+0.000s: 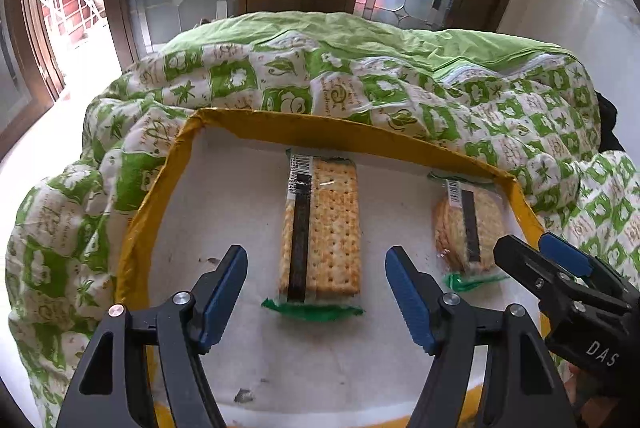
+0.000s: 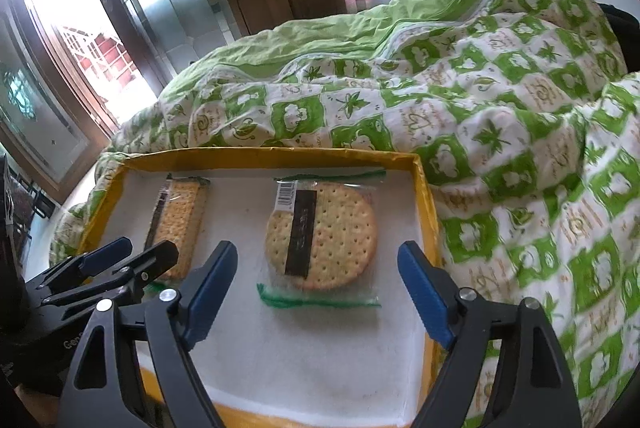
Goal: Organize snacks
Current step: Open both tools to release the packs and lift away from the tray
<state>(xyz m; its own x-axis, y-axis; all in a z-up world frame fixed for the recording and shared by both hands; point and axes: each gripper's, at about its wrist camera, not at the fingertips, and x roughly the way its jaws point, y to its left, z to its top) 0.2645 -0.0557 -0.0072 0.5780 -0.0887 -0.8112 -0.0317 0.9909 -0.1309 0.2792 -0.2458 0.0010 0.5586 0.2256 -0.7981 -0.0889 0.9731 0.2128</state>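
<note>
My left claw [image 1: 316,282] hangs with its jaws apart over the near end of the rectangular cracker pack [image 1: 320,228], gripping nothing. That pack lies flat in the middle-left of the yellow-rimmed tray [image 2: 426,196]. Right of it lies the round cracker pack [image 2: 320,236], near the tray's right wall; my right claw [image 2: 316,284] stands wide over it, empty. A green-and-white quilt [image 2: 500,132] crowds the tray's far and right sides.
</note>
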